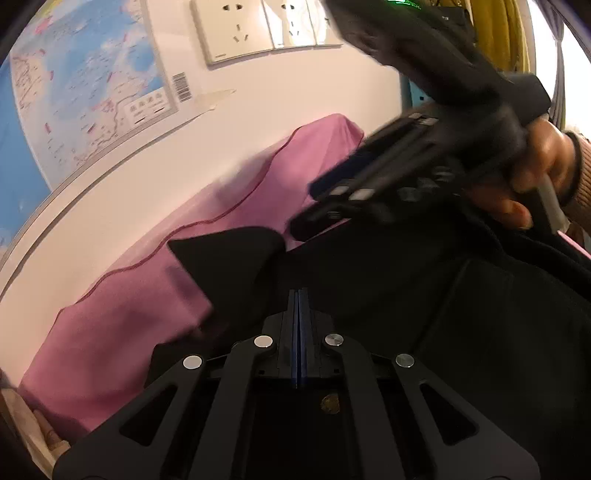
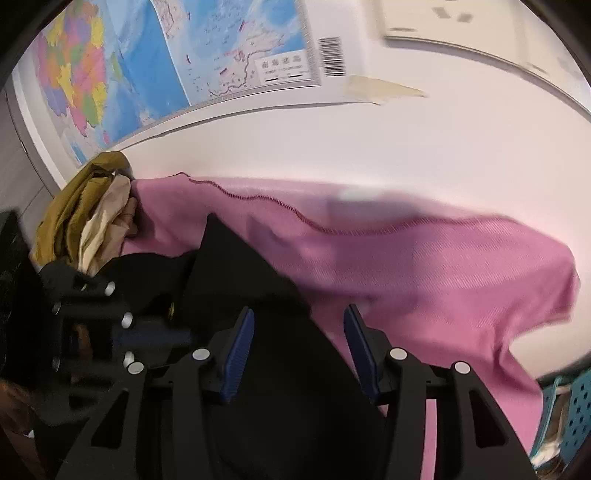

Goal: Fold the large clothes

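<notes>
A home room: wall map (image 2: 155,66), sockets (image 1: 236,29), pink-covered bed (image 2: 424,266).

A white wall (image 2: 424,140) is filling most of both views. A large printed map (image 1: 85,92), mostly blue sea with patches of coloured land, is hanging on it, a barcode (image 2: 331,56) showing at its lower corner and a strip of yellowish tape (image 2: 380,89) sticking beside that corner. Cream socket plates (image 1: 236,31) are sitting on the wall beside the map. A pink cloth (image 2: 424,266) with a stitched darker hem is lying as a cover below the wall. A yellow curtain (image 1: 498,33) is hanging at the far side, bright daylight glowing past it. A turquoise perforated basket (image 2: 576,410) is showing at the right wrist view's lower edge.
</notes>
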